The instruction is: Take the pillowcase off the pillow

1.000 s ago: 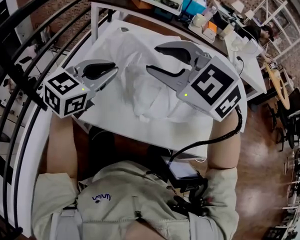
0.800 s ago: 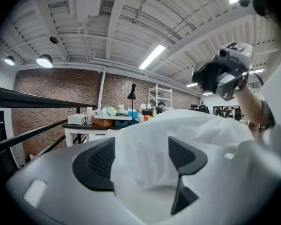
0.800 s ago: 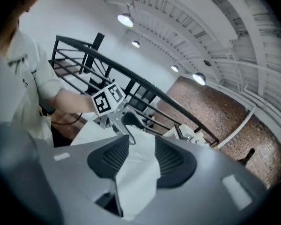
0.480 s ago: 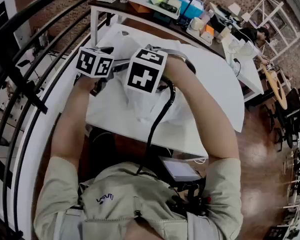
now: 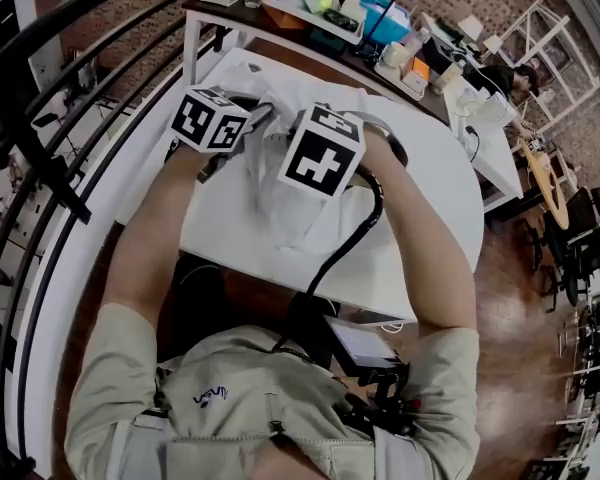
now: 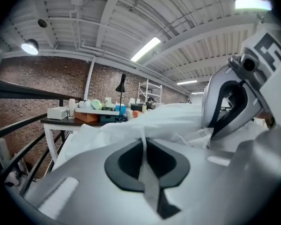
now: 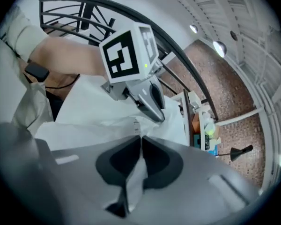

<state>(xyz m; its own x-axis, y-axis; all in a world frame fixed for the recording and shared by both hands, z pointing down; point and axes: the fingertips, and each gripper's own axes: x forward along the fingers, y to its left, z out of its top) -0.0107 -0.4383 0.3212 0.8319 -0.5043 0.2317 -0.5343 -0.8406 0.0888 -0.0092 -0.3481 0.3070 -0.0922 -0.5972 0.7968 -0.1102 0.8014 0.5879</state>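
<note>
Left of centre in the head view's upper half, the left gripper (image 6: 143, 142) has just closed its jaws, and they pinch a thin fold of the white pillowcase (image 5: 292, 208). Just beside it to the right, the right gripper (image 7: 140, 138) tilts downward. Its jaws have also just closed and nip another fold of the same cloth. The pillowcase lies crumpled on the white worktop (image 5: 425, 218).

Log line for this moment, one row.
stage: grasp | left gripper: jaws just closed on pillowcase | right gripper: jaws just closed on pillowcase | pillowcase: on table
</note>
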